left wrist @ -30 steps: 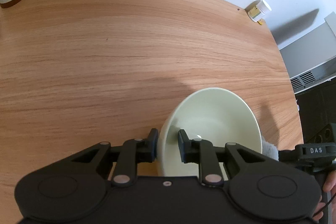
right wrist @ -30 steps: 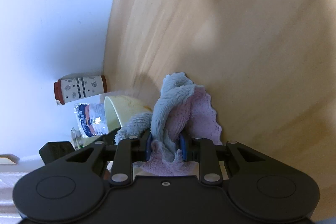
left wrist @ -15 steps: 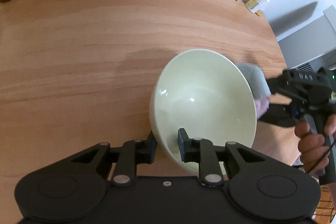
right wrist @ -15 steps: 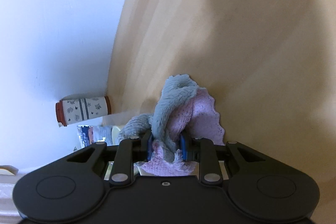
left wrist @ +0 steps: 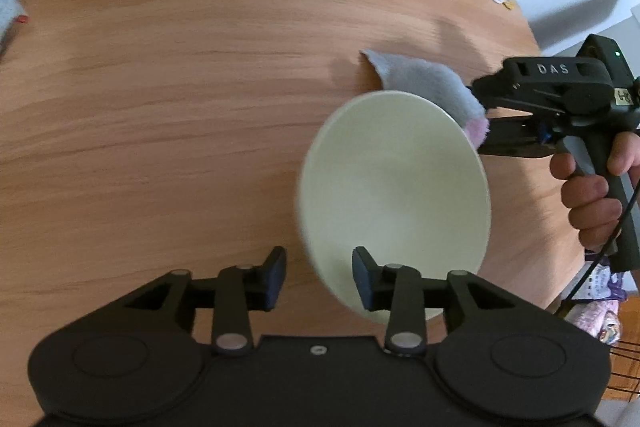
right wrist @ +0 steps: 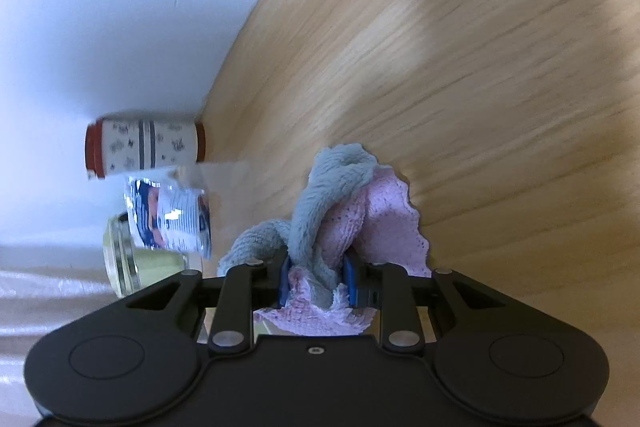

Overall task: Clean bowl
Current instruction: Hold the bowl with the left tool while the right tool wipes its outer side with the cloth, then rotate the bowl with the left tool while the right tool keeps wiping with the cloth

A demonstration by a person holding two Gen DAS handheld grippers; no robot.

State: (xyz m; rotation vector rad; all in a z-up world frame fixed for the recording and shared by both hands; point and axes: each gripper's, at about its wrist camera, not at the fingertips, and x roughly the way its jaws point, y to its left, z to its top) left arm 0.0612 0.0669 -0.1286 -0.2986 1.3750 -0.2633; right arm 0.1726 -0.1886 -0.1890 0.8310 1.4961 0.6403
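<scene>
Since a moment ago the left gripper (left wrist: pixel 318 279) is standing wider, its jaws parted and no longer pinching the bowl (left wrist: pixel 394 195), which is tilting above the table (left wrist: pixel 160 107). Beside the bowl's far rim, the right gripper (right wrist: pixel 314 277) is clamping the cloth (right wrist: pixel 336 203). Unheld, the bowl risks falling.

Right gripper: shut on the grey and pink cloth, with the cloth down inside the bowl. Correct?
Not quite. The right gripper is shut on the cloth, but the cloth is not inside the bowl. The left wrist view shows it behind the bowl's far rim, outside it. The inside of the bowl is bare.
</scene>
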